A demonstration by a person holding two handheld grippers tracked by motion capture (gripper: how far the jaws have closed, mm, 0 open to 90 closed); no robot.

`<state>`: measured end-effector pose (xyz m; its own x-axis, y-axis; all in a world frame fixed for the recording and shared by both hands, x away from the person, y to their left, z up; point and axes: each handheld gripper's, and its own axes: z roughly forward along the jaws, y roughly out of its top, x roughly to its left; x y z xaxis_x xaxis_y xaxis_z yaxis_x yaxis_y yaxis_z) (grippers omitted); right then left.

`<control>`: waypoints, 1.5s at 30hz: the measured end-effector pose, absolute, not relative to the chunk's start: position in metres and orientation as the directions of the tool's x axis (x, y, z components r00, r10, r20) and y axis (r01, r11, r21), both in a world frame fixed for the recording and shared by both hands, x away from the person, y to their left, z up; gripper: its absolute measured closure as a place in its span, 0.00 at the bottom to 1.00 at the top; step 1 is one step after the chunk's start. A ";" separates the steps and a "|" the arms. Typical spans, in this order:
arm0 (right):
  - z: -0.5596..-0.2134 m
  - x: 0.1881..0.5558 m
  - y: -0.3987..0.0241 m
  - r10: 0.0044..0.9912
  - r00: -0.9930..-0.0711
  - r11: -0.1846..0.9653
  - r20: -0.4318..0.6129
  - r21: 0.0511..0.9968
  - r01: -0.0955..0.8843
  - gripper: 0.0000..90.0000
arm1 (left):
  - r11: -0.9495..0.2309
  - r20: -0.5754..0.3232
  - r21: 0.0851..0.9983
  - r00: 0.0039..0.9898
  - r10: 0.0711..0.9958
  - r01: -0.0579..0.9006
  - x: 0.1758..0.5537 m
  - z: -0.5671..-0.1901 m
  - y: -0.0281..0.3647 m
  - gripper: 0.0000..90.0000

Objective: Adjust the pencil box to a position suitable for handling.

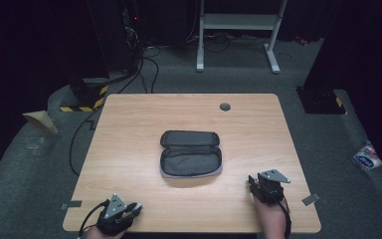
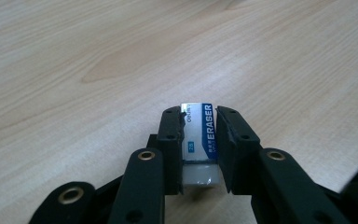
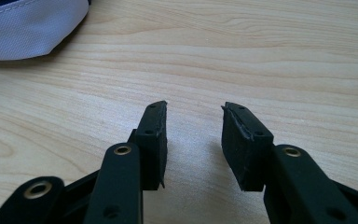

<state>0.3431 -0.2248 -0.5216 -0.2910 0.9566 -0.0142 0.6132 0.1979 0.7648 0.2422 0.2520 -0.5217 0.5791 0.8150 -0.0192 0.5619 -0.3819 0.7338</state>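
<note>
Eraser between clamped hand-held gripper jaws

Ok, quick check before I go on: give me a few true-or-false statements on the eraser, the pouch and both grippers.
1. The left gripper is clamped on the eraser. True.
2. The pencil pouch is zipped shut. False: it lies open at mid-table.
3. The right gripper holds a pen. False: nothing is between its open jaws.
4. The eraser's sleeve is blue and white. True.
5. The pouch sits between the two grippers and farther up the table. True.
</note>
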 end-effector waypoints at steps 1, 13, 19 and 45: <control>-0.522 0.343 -0.225 0.955 -0.295 0.206 -0.023 0.767 0.608 0.67 | -0.372 -0.022 0.737 0.570 0.821 0.564 0.244 -0.522 0.252 0.80; -0.522 0.344 -0.225 0.950 -0.312 0.210 -0.013 0.767 0.606 0.67 | -0.355 0.012 0.753 0.529 0.849 0.553 0.282 -0.525 0.249 0.79; -0.522 0.345 -0.225 0.946 -0.323 0.212 -0.005 0.766 0.608 0.66 | -0.343 0.024 0.753 0.498 0.867 0.561 0.288 -0.525 0.246 0.66; -0.522 0.347 -0.226 0.935 -0.356 0.228 0.005 0.758 0.611 0.61 | -0.299 0.009 0.799 0.487 0.873 0.522 0.276 -0.512 0.243 0.81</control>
